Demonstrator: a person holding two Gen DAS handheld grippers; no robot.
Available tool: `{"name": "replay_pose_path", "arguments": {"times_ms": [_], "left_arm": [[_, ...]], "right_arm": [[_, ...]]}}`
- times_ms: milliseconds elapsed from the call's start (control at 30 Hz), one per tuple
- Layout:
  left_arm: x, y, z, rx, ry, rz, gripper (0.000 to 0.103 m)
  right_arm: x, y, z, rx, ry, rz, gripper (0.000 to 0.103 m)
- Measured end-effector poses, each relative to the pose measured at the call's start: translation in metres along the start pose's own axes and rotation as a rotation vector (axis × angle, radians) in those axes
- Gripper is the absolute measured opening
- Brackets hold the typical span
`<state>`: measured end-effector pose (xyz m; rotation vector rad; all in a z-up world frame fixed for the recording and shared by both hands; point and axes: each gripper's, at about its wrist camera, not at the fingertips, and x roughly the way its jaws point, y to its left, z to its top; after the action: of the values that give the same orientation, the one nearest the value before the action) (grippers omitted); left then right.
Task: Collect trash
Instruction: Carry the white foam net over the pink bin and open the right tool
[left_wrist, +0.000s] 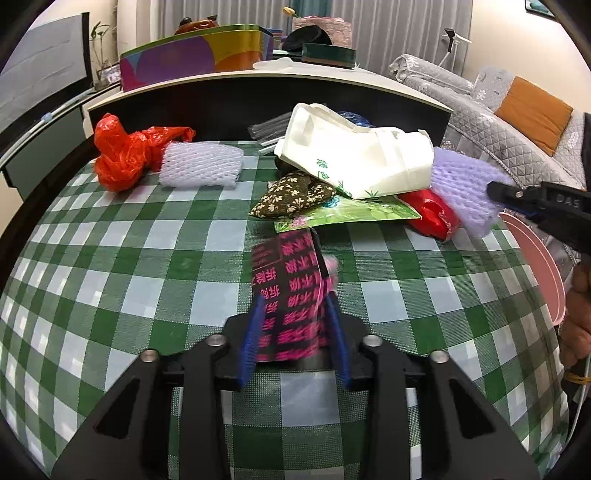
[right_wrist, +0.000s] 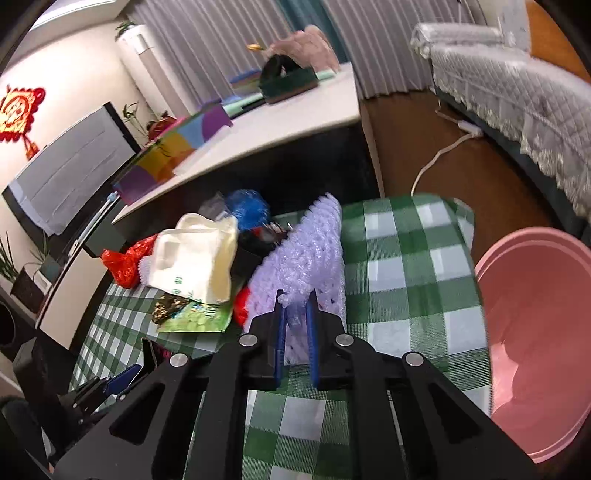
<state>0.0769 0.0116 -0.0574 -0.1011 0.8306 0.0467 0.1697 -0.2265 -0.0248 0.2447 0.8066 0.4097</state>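
Trash lay piled on the checked bench (left_wrist: 155, 258). From the left wrist, the left claw (left_wrist: 295, 332) pinched a black-and-pink wrapper (left_wrist: 288, 291) just above the cloth; two foam nets showed, one white (left_wrist: 201, 164), one lilac (left_wrist: 463, 188), and one red bag (left_wrist: 122, 151). From the right wrist, the right claw (right_wrist: 295, 314) was pressed onto the lilac net's edge beside one pink basin (right_wrist: 535, 295). That thin, springy bite could slip, dropping the net short of the basin.

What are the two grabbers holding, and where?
Left gripper clamps the black-and-pink packet by its near end. Right gripper pinches the purple foam net at its near edge.
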Motion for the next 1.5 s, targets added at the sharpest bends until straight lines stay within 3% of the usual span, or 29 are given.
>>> {"name": "replay_pose_path", "arguments": {"times_ms": [267,367,1067,1500], "left_arm": [[-0.017,0.003,0.001,-0.014,-0.039,-0.029,0.012],[-0.023,0.001,0.002,-0.011,-0.048,-0.041,0.01],[-0.06,-0.033,0.004,0.024,-0.13,-0.103,0.009],[-0.07,-0.09,0.013,0.095,-0.162,-0.186,0.009]], "right_arm": [[-0.04,0.014,0.002,-0.082,-0.073,-0.023,0.01],[-0.057,0.016,0.001,-0.107,-0.1,-0.034,0.01],[-0.139,-0.009,-0.013,-0.143,-0.205,-0.158,0.01],[-0.18,-0.052,-0.012,-0.106,-0.258,-0.234,0.01]]}}
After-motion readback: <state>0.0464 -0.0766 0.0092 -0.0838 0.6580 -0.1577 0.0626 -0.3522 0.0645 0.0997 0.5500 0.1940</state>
